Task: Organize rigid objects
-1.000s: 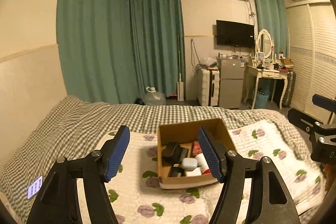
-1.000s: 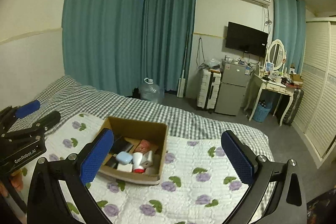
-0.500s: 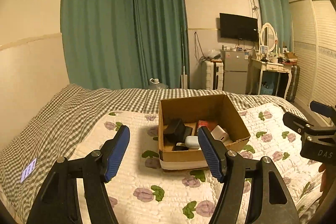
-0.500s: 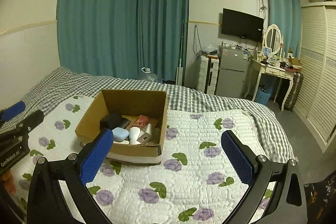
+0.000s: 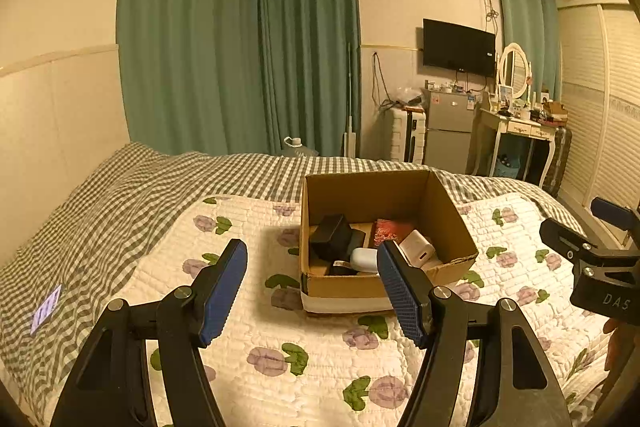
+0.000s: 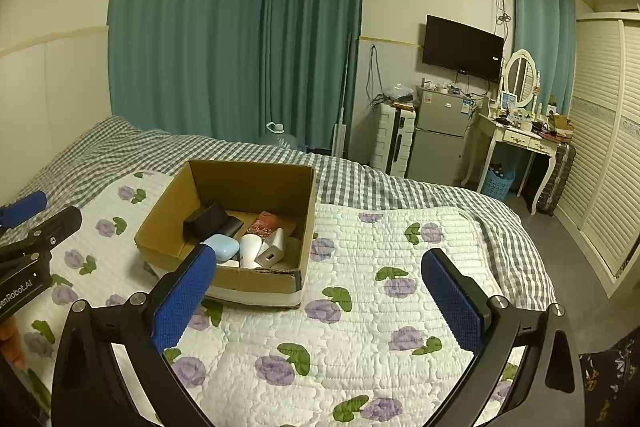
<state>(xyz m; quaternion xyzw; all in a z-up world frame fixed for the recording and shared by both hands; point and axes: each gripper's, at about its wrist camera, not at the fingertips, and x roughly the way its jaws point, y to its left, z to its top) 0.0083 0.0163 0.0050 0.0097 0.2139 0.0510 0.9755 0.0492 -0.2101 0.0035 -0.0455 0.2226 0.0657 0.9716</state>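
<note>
Cardboard box sits on the floral quilt toward the bed's far-left part, holding a black case, a pale blue case, a white bottle, a grey adapter and a red packet; left gripper and right gripper both hover near it, fingers spread, empty; items lie loose together, which fits either sorting about to happen or items gathered already; any reach needs a steep descent past the rim.
</note>
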